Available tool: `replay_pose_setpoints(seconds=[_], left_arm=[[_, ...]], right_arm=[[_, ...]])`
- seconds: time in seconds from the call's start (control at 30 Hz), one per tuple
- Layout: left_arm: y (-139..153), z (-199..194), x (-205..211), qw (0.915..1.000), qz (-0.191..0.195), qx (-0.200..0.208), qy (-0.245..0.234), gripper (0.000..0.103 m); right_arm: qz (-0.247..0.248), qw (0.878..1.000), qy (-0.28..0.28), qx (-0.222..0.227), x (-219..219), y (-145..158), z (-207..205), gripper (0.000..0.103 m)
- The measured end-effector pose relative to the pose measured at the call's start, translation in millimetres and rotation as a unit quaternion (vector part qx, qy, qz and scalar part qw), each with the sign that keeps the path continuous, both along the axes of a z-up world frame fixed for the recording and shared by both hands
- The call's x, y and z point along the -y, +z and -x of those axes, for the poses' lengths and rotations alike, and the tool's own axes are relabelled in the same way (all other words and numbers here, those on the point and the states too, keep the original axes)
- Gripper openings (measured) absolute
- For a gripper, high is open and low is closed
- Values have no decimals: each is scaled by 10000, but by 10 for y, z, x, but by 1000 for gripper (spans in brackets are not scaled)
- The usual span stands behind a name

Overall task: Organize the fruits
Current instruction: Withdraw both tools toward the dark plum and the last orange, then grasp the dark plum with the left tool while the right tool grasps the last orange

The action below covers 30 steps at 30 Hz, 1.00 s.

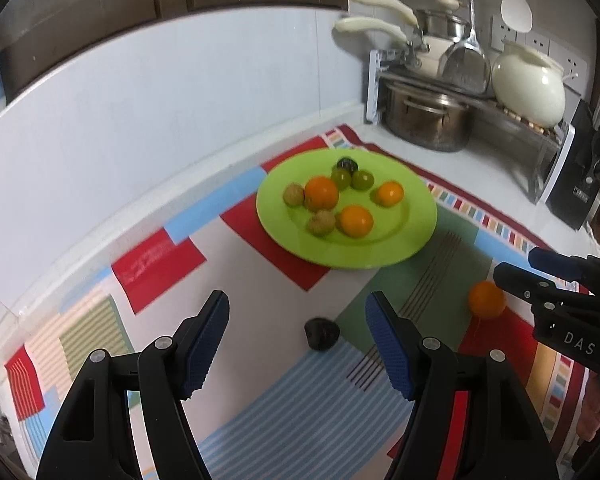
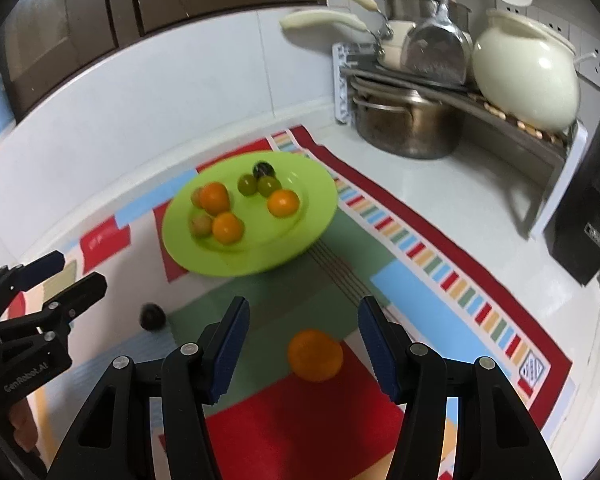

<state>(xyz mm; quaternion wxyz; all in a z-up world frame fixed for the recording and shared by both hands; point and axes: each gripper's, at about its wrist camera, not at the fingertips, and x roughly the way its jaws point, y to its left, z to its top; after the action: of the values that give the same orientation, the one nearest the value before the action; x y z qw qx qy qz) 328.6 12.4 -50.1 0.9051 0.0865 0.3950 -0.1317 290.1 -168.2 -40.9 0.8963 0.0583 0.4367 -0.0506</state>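
Observation:
A green plate (image 1: pixel 396 236) (image 2: pixel 300 236) sits on a colourful mat and holds several fruits: oranges, green ones, brownish ones and a dark one. A dark fruit (image 1: pixel 321 333) (image 2: pixel 152 317) lies loose on the mat, just ahead of my open, empty left gripper (image 1: pixel 298 322). A loose orange (image 1: pixel 486 299) (image 2: pixel 315 355) lies on the mat between the fingers of my open right gripper (image 2: pixel 302 320), not held. The right gripper also shows in the left wrist view (image 1: pixel 540 272), and the left gripper in the right wrist view (image 2: pixel 60 276).
A steel pot (image 1: pixel 424 122) stands under a corner rack with pans and a white ceramic pot (image 1: pixel 530 84) at the back right. A black appliance (image 1: pixel 580 184) stands at the right. A tiled wall runs behind the mat (image 1: pixel 260 392).

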Motion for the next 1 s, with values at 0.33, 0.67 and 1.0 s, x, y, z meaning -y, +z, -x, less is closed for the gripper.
replay_pose_setpoints(seconds=[0.33,0.67,1.0], left_arm=[[-369,-54,11,9992,-101,-399,6,70],[-586,-205,57,9983,-205,-546,41,70],[-693,-317,105,9973,-68,-735,-36,46]], right_arm=[[52,9993,-146,-326,-10,-292,78,57],[56,9982,-305,-515,30,-477,46,57],[-97,9980,-219,-591,28,-581,-38,46]])
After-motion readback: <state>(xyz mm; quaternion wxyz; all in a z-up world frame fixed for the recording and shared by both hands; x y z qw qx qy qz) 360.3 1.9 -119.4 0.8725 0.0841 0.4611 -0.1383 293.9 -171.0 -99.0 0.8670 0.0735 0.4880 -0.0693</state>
